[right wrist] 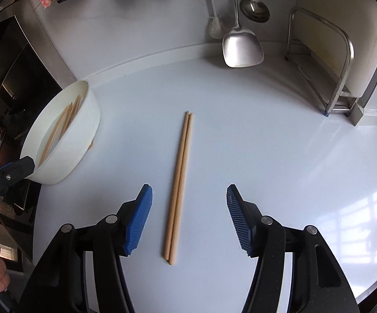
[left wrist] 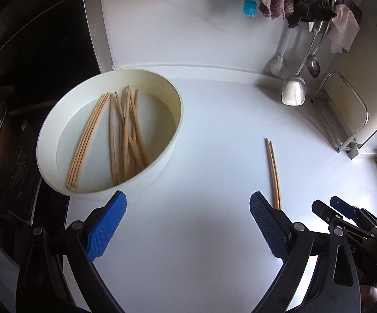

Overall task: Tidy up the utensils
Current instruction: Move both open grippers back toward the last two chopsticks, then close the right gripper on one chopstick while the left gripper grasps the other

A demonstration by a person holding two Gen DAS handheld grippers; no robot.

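White countertop [right wrist: 266,156] meets a white wall [left wrist: 188,26]; window light reflects off it.

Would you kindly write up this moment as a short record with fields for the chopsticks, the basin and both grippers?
loose chopsticks: a pair lying side by side on the white counter
basin: white round basin at the counter's left, holding many chopsticks
left gripper: open, empty, over bare counter beside the basin
right gripper: open, the pair between its fingers, untouched
wall: metal spatula and ladle hanging
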